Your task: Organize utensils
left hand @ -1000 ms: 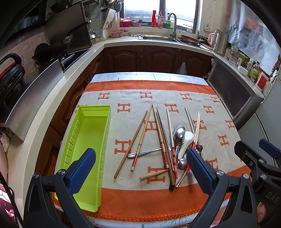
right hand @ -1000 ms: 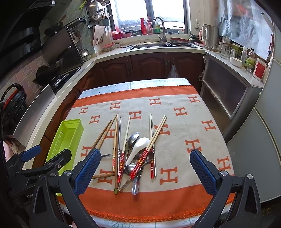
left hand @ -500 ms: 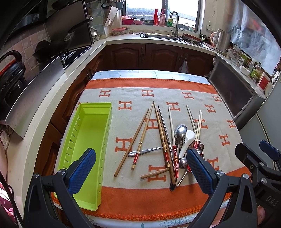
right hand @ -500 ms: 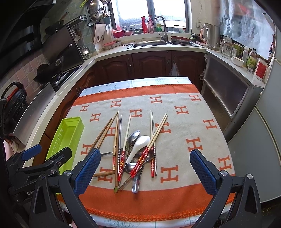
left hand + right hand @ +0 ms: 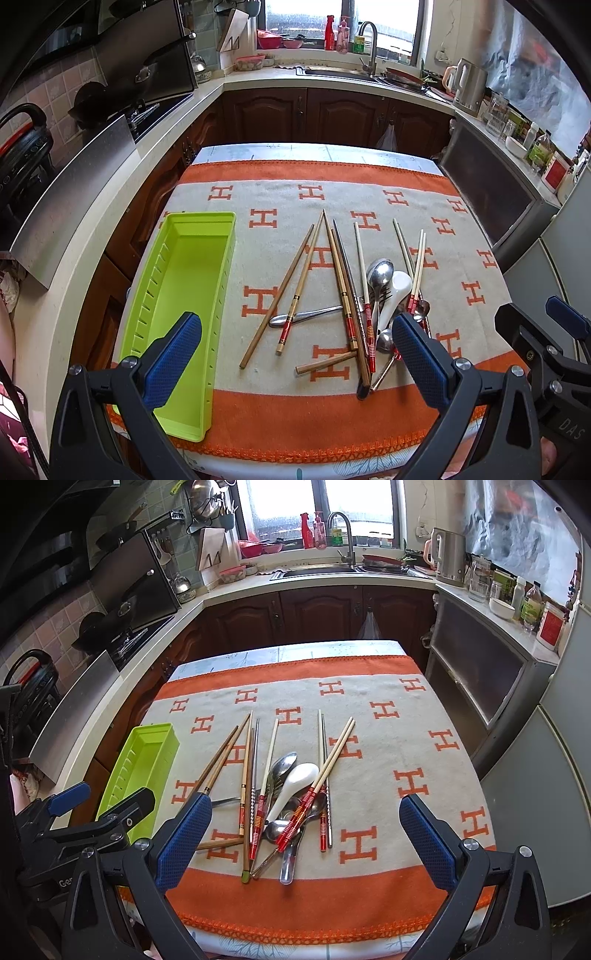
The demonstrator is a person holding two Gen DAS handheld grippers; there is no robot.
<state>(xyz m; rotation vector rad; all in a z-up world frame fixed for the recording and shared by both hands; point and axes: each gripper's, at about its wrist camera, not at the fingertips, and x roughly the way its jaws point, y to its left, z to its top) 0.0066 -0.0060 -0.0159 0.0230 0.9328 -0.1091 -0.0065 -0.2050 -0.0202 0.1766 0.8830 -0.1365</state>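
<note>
A heap of chopsticks [image 5: 341, 291] [image 5: 245, 775], metal spoons [image 5: 378, 271] [image 5: 282, 766] and a white ceramic spoon [image 5: 395, 291] [image 5: 295, 781] lies on the orange and cream cloth [image 5: 295, 192] [image 5: 369, 701]. An empty lime green tray [image 5: 184, 280] [image 5: 146, 757] sits at the table's left edge. My left gripper [image 5: 295, 363] hovers open above the near edge, between tray and heap. My right gripper [image 5: 304, 843] is open too, over the heap's near end. Neither holds anything.
The table stands in a kitchen with dark wooden cabinets [image 5: 314, 110], a sink [image 5: 317, 570] under the window, a stove [image 5: 147, 110] at left and a kettle [image 5: 448, 557] at right. A grey cabinet [image 5: 480, 672] flanks the table's right side.
Both grippers have drifted slightly forward and upward over the table; the view has shifted a little. The utensils and tray have not moved.
</note>
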